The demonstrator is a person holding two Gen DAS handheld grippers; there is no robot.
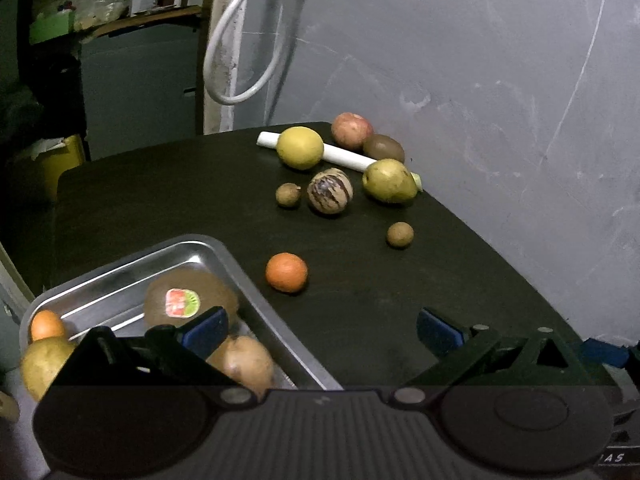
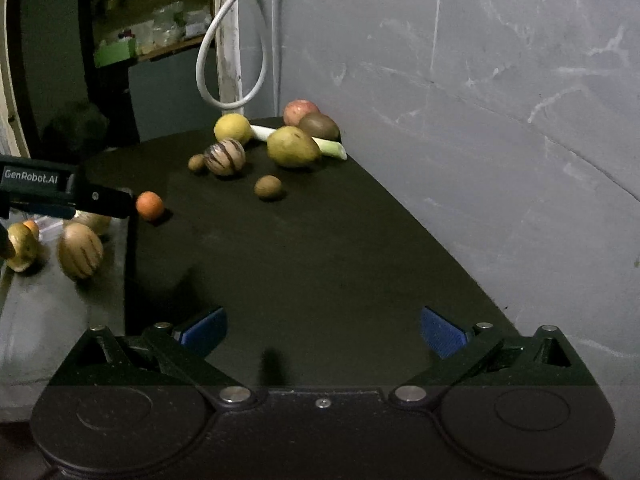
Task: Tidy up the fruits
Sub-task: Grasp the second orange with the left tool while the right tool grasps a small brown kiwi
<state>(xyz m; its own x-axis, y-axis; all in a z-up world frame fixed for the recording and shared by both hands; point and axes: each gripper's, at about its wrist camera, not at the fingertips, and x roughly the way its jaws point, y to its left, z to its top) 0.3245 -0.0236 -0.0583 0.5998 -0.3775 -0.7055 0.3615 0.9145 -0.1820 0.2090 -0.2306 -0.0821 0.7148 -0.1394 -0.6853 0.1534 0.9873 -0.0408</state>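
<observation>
Both the left tool [image 1: 320, 330] and right tool [image 2: 323, 330] gape wide, holding nothing, over a dark bench [image 2: 320, 248]. At the left tool's 9 o'clock a steel tray [image 1: 256, 276] holds a kiwi [image 1: 190, 300]. Loose fruits [image 2: 292, 146] cluster at 12 o'clock, an orange [image 1: 286, 272] nearer. A grey scuffed wall [image 2: 500, 100] stands at 2 o'clock; a white cable [image 2: 212, 64] hangs at 11.

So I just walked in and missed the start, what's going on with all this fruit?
A person with a two-finger tool in each hand is sorting fruit from a dark table into a metal tray. The tray holds a stickered kiwi among other fruit. Both the left tool and right tool are open and empty. An orange lies nearest the tray; more fruit sits further back.
</observation>
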